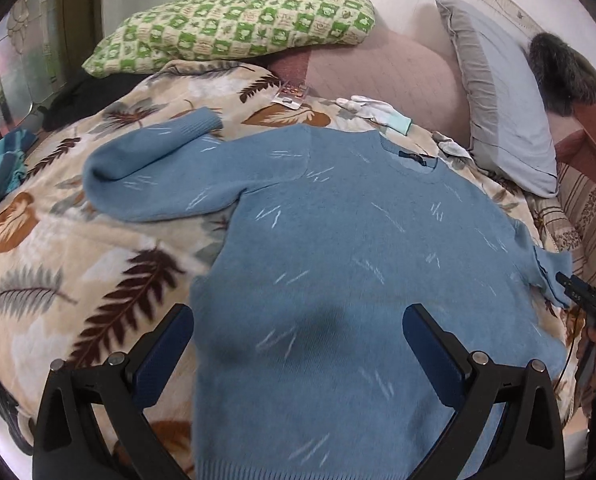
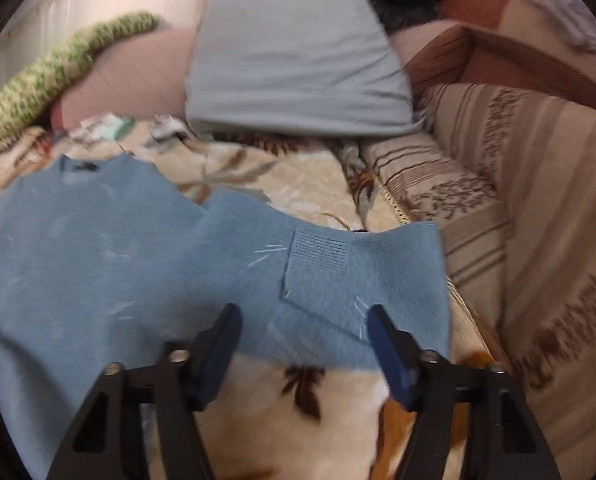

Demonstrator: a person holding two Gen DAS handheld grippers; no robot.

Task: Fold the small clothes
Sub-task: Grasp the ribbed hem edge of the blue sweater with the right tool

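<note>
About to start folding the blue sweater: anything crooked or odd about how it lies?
Yes. The blue sweater lies flat, but its sleeves are uneven: one sleeve is bent back toward the collar, the other sleeve is doubled over at its cuff, near the blanket's edge.

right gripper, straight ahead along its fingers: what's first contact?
Most likely the blue sweater's folded sleeve, lying on the leaf-print blanket just beyond the open right gripper. Depth is blurred, so it may be touching already.

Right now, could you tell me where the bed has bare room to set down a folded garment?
Free: the leaf blanket left of the blue sweater, below its sleeve. Crowded: the head end, with a white glove, a packet and pillows.
</note>
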